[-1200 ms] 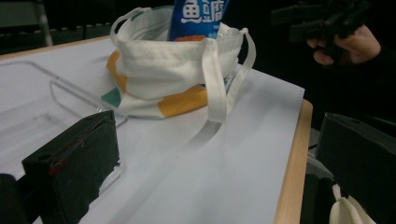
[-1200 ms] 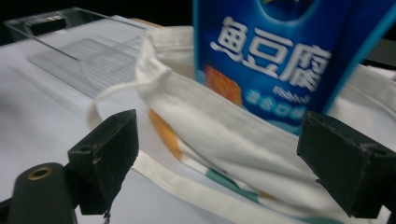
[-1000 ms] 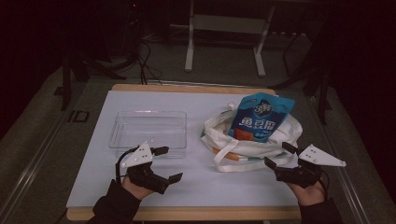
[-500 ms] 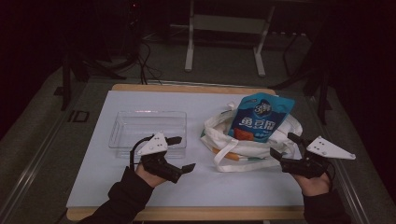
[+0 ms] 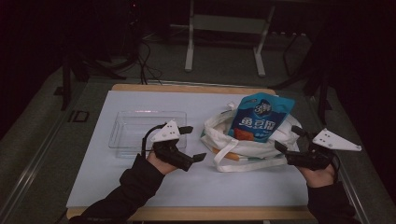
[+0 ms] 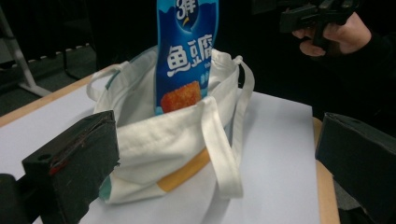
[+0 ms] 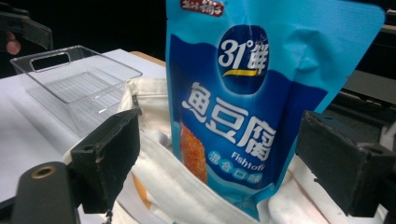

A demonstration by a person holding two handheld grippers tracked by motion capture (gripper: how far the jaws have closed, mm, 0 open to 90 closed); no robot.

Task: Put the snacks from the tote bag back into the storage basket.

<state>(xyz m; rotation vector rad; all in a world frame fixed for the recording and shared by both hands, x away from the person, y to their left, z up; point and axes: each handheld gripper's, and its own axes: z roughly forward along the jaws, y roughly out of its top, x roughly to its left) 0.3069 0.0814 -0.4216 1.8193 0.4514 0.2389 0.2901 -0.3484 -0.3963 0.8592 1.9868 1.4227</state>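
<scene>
Both grippers have closed in on the bag (image 5: pixel 243 147): the left gripper (image 5: pixel 194 143) has slid right, the right gripper (image 5: pixel 289 139) forward, both with jaws spread. Upright in the soft cloth bag stands the pouch (image 5: pixel 261 116), seemingly light, crinkly and slick; its flat top edge looks the best grip.

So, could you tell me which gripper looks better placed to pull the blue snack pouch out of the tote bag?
Probably the right gripper: its open jaws frame the blue pouch directly. The left gripper, also open, faces the white tote bag wall first.
</scene>
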